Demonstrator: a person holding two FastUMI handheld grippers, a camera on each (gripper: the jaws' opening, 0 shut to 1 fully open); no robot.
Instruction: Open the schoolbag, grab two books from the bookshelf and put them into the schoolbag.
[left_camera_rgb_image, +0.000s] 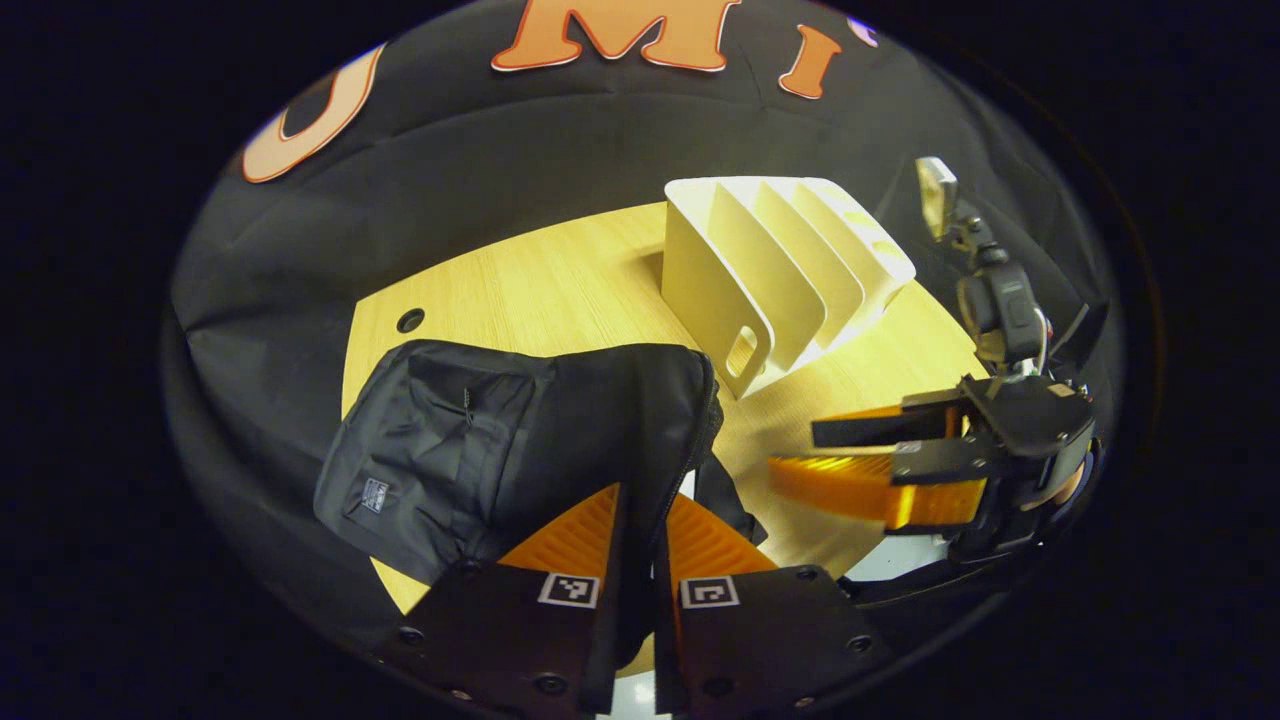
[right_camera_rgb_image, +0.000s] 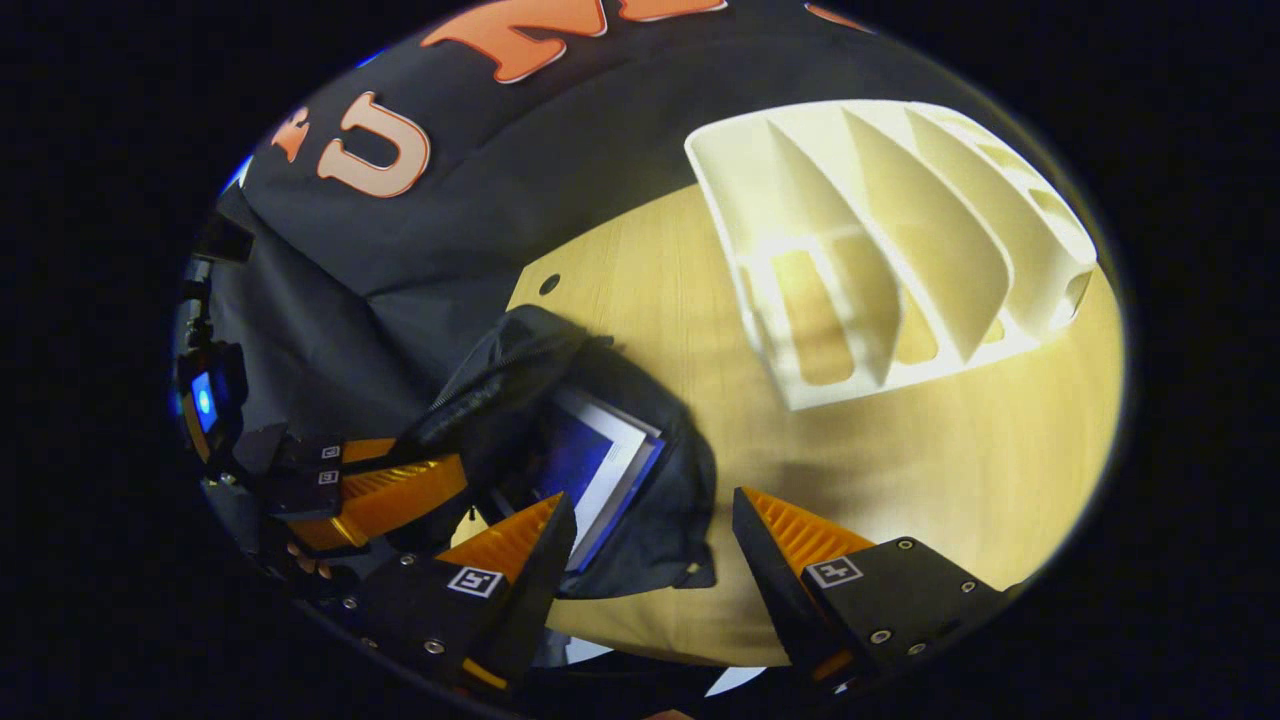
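A black schoolbag (left_camera_rgb_image: 480, 430) lies on the wooden table (left_camera_rgb_image: 540, 290). My left gripper (left_camera_rgb_image: 640, 500) is shut on the bag's zipper edge and holds the mouth open. In the right gripper view the bag (right_camera_rgb_image: 510, 350) gapes, and books (right_camera_rgb_image: 600, 460) with a blue cover and white page edges sit inside it. My right gripper (right_camera_rgb_image: 652, 500) hangs open just above the bag's mouth with nothing between its fingers. From the left gripper view, the right gripper (left_camera_rgb_image: 795, 452) hovers to the right of the bag. The left gripper (right_camera_rgb_image: 455, 480) pinches the bag's rim at the left.
A white slotted bookshelf (left_camera_rgb_image: 780, 270) stands behind the bag, its slots (right_camera_rgb_image: 900, 250) holding nothing. Bare tabletop (right_camera_rgb_image: 950, 480) lies in front of the shelf. A round cable hole (left_camera_rgb_image: 410, 320) sits near the table's far left corner. Black cloth walls surround the table.
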